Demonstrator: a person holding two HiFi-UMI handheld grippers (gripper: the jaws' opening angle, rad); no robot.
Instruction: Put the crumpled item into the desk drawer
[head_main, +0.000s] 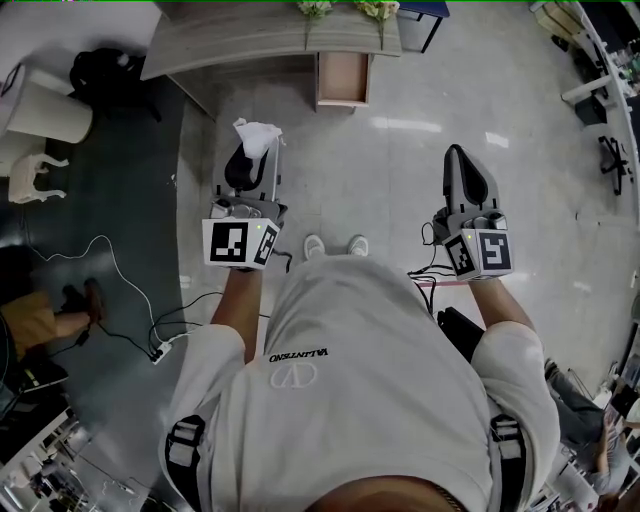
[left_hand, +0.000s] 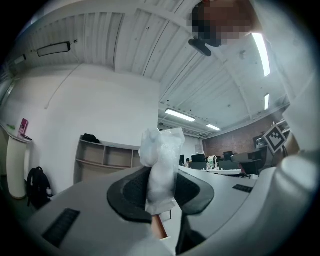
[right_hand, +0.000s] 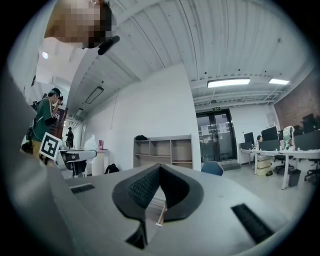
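In the head view a white crumpled item (head_main: 257, 134) sticks up from my left gripper (head_main: 252, 160), which is shut on it at about chest height over the floor. The left gripper view shows the crumpled item (left_hand: 160, 165) pinched upright between the two black pads (left_hand: 131, 192). My right gripper (head_main: 457, 156) is held level to the right, shut with nothing in it; in the right gripper view the right gripper (right_hand: 160, 169) has its pad tips meeting. Ahead stands the grey desk (head_main: 250, 40) with its brown drawer (head_main: 343, 78) pulled open. Both grippers are well short of it.
A white cylindrical bin (head_main: 45, 110) and a black backpack (head_main: 105, 70) stand at the far left. A power strip with cables (head_main: 160, 350) lies on the floor to my left. Another person (head_main: 40, 320) sits at the left edge. Office chairs (head_main: 610, 160) stand at the right.
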